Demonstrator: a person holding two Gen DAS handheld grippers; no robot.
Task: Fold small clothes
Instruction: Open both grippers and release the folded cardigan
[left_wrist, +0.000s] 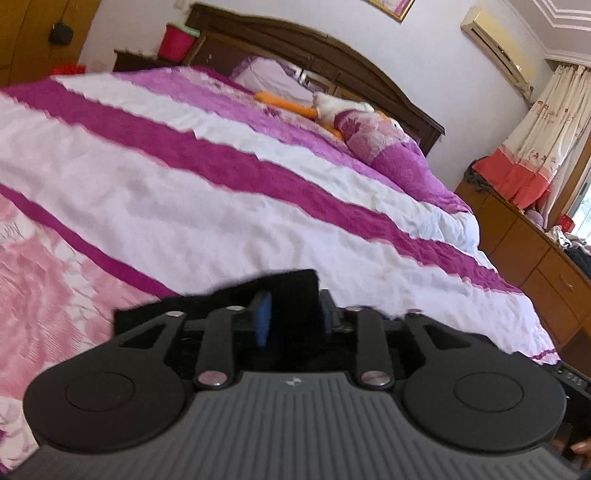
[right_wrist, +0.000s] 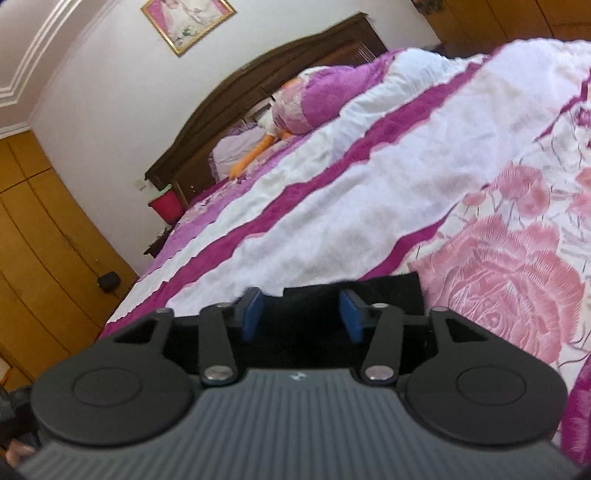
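the black garment (left_wrist: 221, 299) on the bedspread (left_wrist: 258, 206) looks light, soft and limp, best pinched at an edge or corner; left gripper (left_wrist: 295, 314) and right gripper (right_wrist: 301, 312) both stand apart over it

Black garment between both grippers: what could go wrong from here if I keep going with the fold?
1. The right gripper has its blue pads apart with the black garment between them; lifting now would likely leave that side behind.
2. Whether the left gripper pinches the cloth is unclear; its grip may slip.
3. Both views are motion-blurred, and the dark cloth hides its edges, so the fold could land crooked on the bedspread.
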